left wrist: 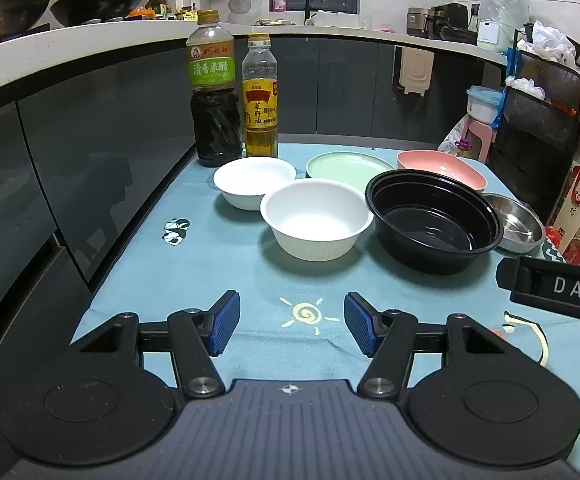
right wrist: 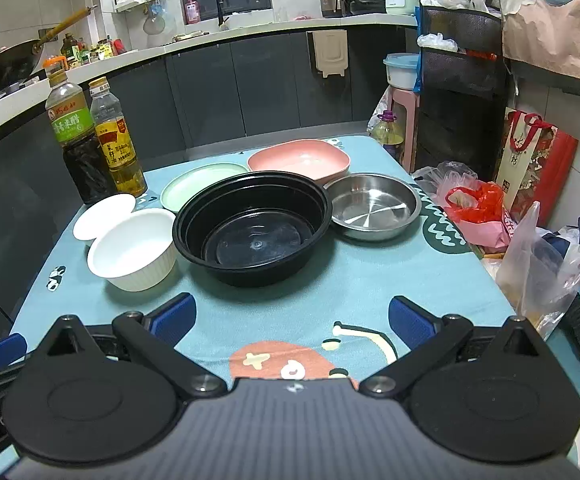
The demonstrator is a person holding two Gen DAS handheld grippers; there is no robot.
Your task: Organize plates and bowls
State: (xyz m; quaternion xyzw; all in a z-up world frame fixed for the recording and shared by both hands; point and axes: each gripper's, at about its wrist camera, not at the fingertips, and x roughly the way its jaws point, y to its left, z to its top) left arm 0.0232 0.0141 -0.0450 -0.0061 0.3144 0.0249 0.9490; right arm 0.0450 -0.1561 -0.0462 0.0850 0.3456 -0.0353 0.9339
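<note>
On the blue tablecloth [left wrist: 226,264] stand two white bowls, the nearer one [left wrist: 317,219] [right wrist: 133,249] and a farther one [left wrist: 254,182] [right wrist: 104,216]. Beside them sit a black plastic bowl [left wrist: 434,220] [right wrist: 252,226], a green plate [left wrist: 348,166] [right wrist: 198,188], a pink dish [left wrist: 442,168] [right wrist: 300,158] and a steel dish [left wrist: 516,226] [right wrist: 372,206]. My left gripper [left wrist: 292,326] is open over the cloth's near edge, short of the nearer white bowl. My right gripper [right wrist: 290,320] is open too, in front of the black bowl. Nothing is between either pair of fingers.
A dark vinegar bottle [left wrist: 214,88] [right wrist: 78,140] and an oil bottle [left wrist: 260,98] [right wrist: 118,140] stand at the table's far left corner. Plastic bags [right wrist: 478,208] and a red gift bag [right wrist: 530,164] crowd the right side. Dark cabinets [left wrist: 90,152] run along the left.
</note>
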